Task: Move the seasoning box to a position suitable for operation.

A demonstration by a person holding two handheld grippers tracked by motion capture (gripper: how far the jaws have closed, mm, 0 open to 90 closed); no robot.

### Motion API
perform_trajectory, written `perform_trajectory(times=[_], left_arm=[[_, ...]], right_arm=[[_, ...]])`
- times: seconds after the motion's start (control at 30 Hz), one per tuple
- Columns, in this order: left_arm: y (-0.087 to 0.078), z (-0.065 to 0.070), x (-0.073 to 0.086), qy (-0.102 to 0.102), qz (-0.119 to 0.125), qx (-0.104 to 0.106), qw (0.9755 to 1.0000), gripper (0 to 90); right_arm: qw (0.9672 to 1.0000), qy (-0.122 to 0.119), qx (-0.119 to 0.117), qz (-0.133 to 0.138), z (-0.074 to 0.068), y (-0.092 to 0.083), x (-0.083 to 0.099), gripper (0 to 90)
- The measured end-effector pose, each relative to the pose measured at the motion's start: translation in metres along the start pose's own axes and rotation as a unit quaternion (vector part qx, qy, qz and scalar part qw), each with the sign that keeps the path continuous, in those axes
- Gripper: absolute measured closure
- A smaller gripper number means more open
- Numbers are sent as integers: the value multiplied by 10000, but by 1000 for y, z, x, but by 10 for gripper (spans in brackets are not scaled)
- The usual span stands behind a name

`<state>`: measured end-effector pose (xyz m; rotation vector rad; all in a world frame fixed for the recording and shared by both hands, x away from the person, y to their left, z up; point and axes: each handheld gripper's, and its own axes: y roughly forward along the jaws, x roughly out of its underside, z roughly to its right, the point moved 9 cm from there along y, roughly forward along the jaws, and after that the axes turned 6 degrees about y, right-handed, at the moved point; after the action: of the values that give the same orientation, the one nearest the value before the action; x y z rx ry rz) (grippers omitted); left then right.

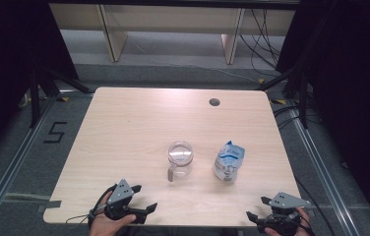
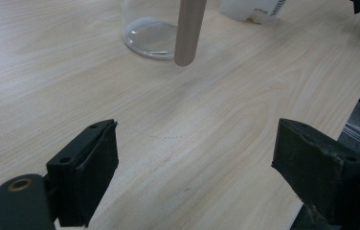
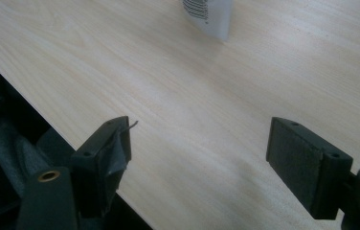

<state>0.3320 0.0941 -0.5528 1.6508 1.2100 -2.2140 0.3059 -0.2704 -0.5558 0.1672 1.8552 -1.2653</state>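
Both grippers rest at the near edge of the bench (image 1: 124,113), jaws spread wide and empty — the left gripper (image 1: 146,202) faces the clear glass mug (image 1: 180,159), the right gripper (image 1: 258,208) faces the white-and-blue pouch (image 1: 228,161), which stands just beside the mug near the middle. A clean start probably means reaching level toward each thing and centring the jaws before closing — the mug's handle points toward the person. Print on the pouch is too small to read, and its contents stay hidden.
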Motion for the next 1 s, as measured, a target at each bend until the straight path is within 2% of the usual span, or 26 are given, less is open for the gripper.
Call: perform_trajectory(times=[0.03, 0.07, 0.17, 0.23, 0.27, 0.3, 0.4, 0.47, 0.5, 0.53, 0.57, 0.6, 0.63, 0.67, 0.77, 0.83, 0.87, 0.9, 0.93, 0.97, 1.0], left_arm=[[1, 0, -1, 25, 36, -11, 10000, 150], [2, 0, -2, 7, 24, -42, 10000, 150], [4, 1, -2, 45, 8, -43, 10000, 152], [4, 0, -2, 30, -20, -100, 9999, 155], [4, -1, -3, 12, 4, -108, 9999, 155], [4, -1, -3, -86, 4, -179, 9998, 154], [4, -5, -6, -160, 56, -312, 9994, 151], [3, -7, -8, -148, 77, -340, 9993, 155], [3, -8, -10, -88, 57, -374, 9992, 158], [4, -7, -11, -201, 106, -403, 9989, 158], [4, -8, -12, -112, 68, -370, 9992, 159], [6, -6, -14, -211, 129, -389, 9989, 166], [6, -6, -14, -211, 129, -389, 9989, 174], [8, -6, -17, -201, 149, -383, 9990, 177], [13, -6, -23, -154, 166, -458, 9987, 187], [17, -6, -28, -95, 183, -493, 9986, 202], [18, -5, -30, -72, 175, -521, 9985, 209], [21, -4, -33, -43, 185, -507, 9985, 217], [23, -4, -36, 22, 184, -578, 9982, 225], [23, -4, -36, 22, 184, -578, 9982, 226], [27, -3, -40, 130, 157, -648, 9977, 237]], right_arm=[[10000, -2, -63, -33, -1, 1, 1, 242], [10000, -34, 6, -28, 1, 0, 0, 241], [10000, -30, -4, -11, 0, 1, 0, 242], [9999, 88, -6, -87, -2, 0, 2, 242], [10000, -24, -8, -48, 0, 0, 0, 243], [10000, 14, 85, -21, 1, 0, 0, 242], [9999, -114, 100, 4, 2, 0, 0, 252], [9999, -31, 132, -22, 3, -2, 0, 252], [9998, -65, 159, 59, 4, -1, -1, 252], [9999, 103, 128, 0, 2, -2, 0, 252], [9999, -11, 163, 55, 4, -2, -1, 251], [9998, 23, 189, 84, 4, -2, -2, 249], [9996, -86, 226, 112, 7, -3, -3, 249], [9996, -10, 227, 159, 7, -3, -3, 249], [9997, 10, 202, 135, 7, -3, -3, 246], [10000, 3, 53, 55, 5, -3, -2, 246], [9998, 29, 173, 85, 6, -3, -2, 246], [9997, 188, 127, 88, 3, -3, -2, 246], [9997, 207, 112, 78, 3, -3, -2, 247], [9997, 207, 112, 78, 3, -3, -2, 247], [9998, 54, 144, 98, 6, -4, -3, 246]])
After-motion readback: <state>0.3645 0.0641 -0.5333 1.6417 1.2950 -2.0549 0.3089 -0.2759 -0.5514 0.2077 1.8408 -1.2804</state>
